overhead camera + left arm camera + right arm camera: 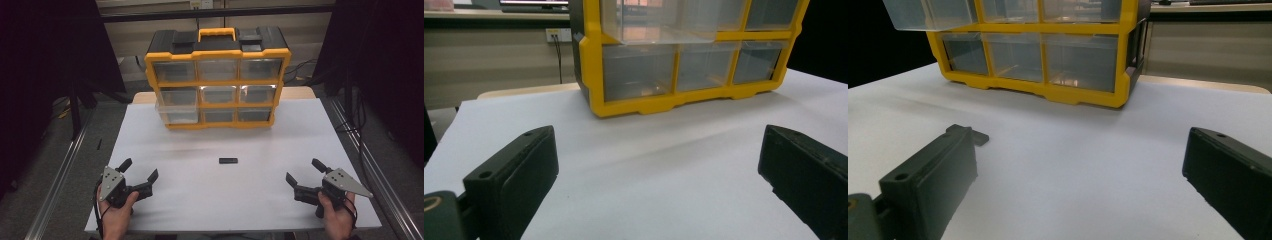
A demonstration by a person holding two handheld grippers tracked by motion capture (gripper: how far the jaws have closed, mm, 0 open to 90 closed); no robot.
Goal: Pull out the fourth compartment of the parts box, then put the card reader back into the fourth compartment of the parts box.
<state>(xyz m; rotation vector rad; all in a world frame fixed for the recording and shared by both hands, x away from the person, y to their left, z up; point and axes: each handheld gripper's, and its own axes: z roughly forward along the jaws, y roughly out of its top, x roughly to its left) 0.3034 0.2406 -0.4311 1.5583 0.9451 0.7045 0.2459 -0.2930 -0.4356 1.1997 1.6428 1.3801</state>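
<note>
My left gripper [141,171] and right gripper [303,171] rest wide-jawed, holding nothing; a small black block [228,160] lies on the bench [280,200] between and ahead of my jaws

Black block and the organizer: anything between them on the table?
Nothing. In the high view the stretch of white table between the black block and the organizer is bare. One middle-row drawer sticks out above the table on the left.
</note>
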